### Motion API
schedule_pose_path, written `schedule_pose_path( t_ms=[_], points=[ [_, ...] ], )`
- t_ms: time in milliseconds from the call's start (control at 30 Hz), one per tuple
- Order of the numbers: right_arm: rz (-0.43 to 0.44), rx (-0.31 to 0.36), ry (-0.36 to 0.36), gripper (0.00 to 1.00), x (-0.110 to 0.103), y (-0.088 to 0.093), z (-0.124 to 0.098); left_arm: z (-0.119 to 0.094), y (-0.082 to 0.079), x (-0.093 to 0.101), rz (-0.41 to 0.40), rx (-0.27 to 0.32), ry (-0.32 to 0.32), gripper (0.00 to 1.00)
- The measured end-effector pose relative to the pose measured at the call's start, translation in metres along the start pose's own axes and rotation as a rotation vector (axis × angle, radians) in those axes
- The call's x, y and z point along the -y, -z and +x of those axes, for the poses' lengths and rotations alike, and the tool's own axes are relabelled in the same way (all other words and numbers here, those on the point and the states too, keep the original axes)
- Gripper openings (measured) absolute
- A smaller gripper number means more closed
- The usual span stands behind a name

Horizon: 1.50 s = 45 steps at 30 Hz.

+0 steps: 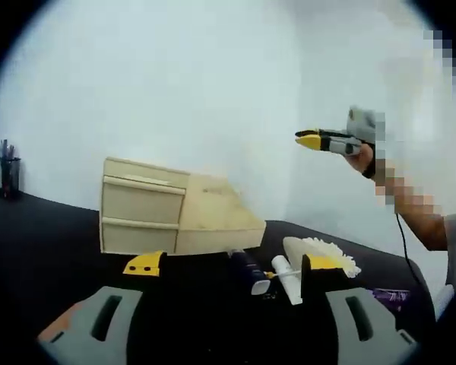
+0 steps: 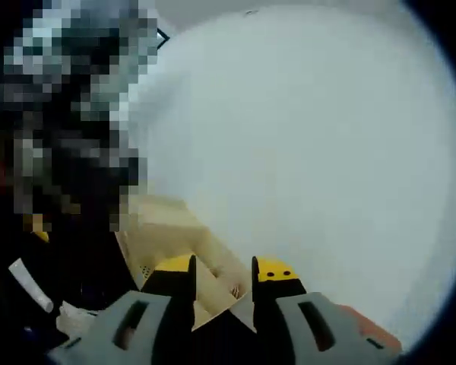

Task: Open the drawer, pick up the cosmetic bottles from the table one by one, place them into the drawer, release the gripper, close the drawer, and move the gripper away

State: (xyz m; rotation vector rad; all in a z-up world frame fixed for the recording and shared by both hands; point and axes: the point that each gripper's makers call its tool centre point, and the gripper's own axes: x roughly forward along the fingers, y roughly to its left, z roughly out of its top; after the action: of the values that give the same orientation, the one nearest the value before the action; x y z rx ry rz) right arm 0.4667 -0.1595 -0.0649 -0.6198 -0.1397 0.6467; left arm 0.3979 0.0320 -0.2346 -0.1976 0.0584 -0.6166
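A pale wooden drawer cabinet [image 1: 167, 209] stands on the black table [image 1: 45, 243], with both drawer fronts shut. My left gripper [image 1: 232, 265] is low over the table in front of it, jaws wide open and nothing held. Between those jaws lie a dark blue bottle [image 1: 248, 272] and a white tube [image 1: 286, 278]. A hand holds my right gripper [image 1: 308, 139] high in the air to the right, apart from everything. In the right gripper view my right gripper [image 2: 223, 277] shows a narrow gap, empty, with the cabinet [image 2: 167, 228] below it and the white tube [image 2: 29, 284] far left.
A yellow-and-white fluffy duster [image 1: 323, 255] lies just right of the tube. A dark pen cup [image 1: 7, 171] stands at the table's far left edge. A small purple item [image 1: 391, 296] lies at the lower right. A pale wall [image 1: 213, 91] rises behind the cabinet.
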Motion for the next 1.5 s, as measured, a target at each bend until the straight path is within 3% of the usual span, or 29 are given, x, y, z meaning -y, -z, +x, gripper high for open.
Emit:
schedule_pose_path(
  t_ms=[300, 433, 600, 800, 1067, 1200, 1333, 1400, 1500],
  points=[
    [-0.006, -0.023, -0.061, 0.27, -0.052, 0.012, -0.048, -0.005, 0.001, 0.013, 0.007, 0.011, 0.023, 0.65],
    [0.045, -0.043, -0.107, 0.30, -0.086, 0.038, -0.059, -0.005, 0.004, 0.013, 0.016, 0.002, 0.024, 0.65],
    [0.128, -0.048, -0.138, 0.30, -0.108, 0.070, -0.063, -0.005, 0.007, 0.011, 0.024, -0.007, 0.016, 0.65],
    [0.160, 0.002, -0.142, 0.29, -0.132, 0.086, -0.061, -0.005, 0.006, 0.010, 0.030, -0.008, 0.008, 0.65],
    [0.013, -0.034, -0.191, 0.27, -0.174, 0.101, -0.064, -0.005, 0.010, 0.009, 0.042, -0.020, -0.008, 0.64],
    [-0.010, -0.067, -0.223, 0.28, -0.186, 0.112, -0.060, -0.004, 0.014, 0.006, 0.042, -0.033, -0.014, 0.64],
    [0.001, -0.058, -0.245, 0.27, -0.193, 0.111, -0.060, -0.002, 0.016, 0.007, 0.045, -0.040, -0.013, 0.64],
    [-0.081, -0.088, -0.238, 0.28, -0.199, 0.118, -0.057, -0.002, 0.016, 0.009, 0.045, -0.039, -0.006, 0.64],
    [-0.057, -0.100, -0.246, 0.28, -0.208, 0.122, -0.051, -0.001, 0.014, 0.009, 0.046, -0.038, -0.003, 0.64]
  ],
)
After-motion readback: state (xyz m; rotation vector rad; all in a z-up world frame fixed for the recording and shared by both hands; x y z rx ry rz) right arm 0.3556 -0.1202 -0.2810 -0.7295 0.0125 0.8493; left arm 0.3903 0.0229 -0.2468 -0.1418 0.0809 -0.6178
